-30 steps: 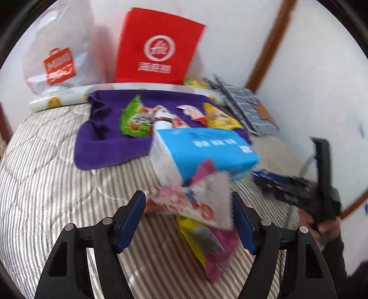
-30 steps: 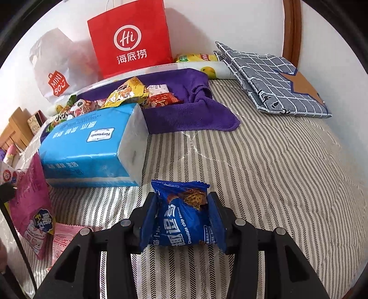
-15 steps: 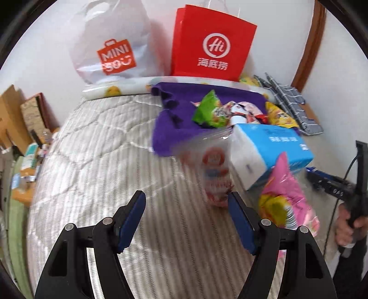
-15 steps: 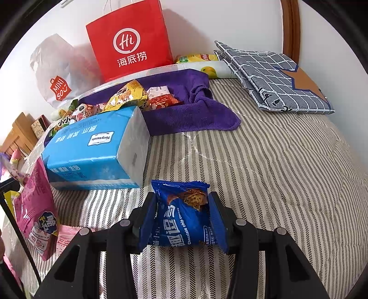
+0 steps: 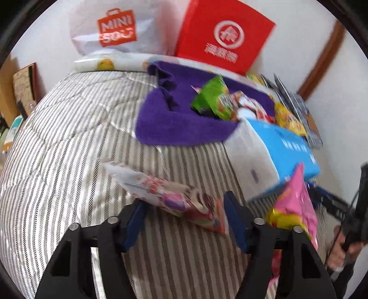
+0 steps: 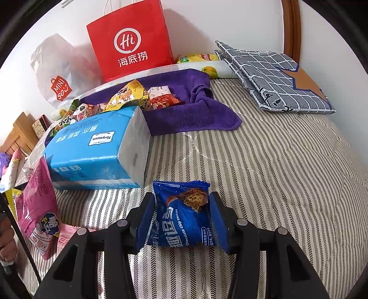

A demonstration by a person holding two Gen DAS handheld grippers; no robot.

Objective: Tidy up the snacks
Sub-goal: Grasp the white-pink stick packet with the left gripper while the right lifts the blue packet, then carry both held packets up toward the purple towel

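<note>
Left wrist view: the left tongs (image 5: 184, 218) are closing around a white-pink snack packet (image 5: 170, 197) lying on the striped bed (image 5: 57, 149); I think a thin corner could slip out.

Right wrist view: the right tongs (image 6: 181, 220) are opening around the blue cookie packet (image 6: 181, 218), still between the pads; it may drop beside the tissue pack (image 6: 96, 149).

White walls (image 6: 230, 20), striped bed (image 6: 276, 161)

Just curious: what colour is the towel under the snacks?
Purple towel, clearest in the right wrist view.
</note>
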